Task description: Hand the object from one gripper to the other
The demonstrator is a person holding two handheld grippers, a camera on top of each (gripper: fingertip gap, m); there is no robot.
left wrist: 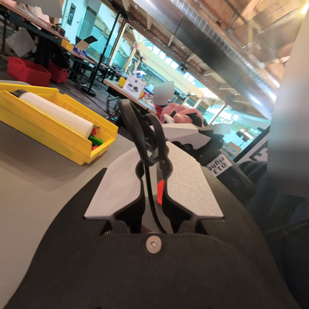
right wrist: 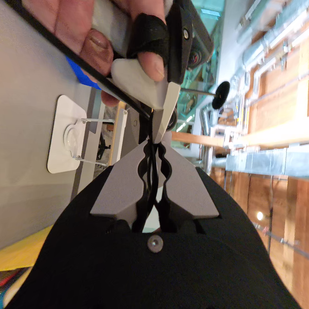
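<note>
Right wrist view shows the right gripper (right wrist: 153, 148) pinched narrow on a black cord (right wrist: 151, 168), tip to tip with the left gripper (right wrist: 154, 137), which probably grips it too. Confirm the receiver's hold, then release slowly, well clear of the yellow bin (left wrist: 98, 150).

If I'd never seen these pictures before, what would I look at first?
Probably the black cord, looping up between the left tongs, which are shut on it. In the right wrist view, the right tongs pinch the same cord tip to tip with the other tongs, a person's hand just above. Next, the bright yellow bin on the grey table, with a white roll lying in it.
</note>
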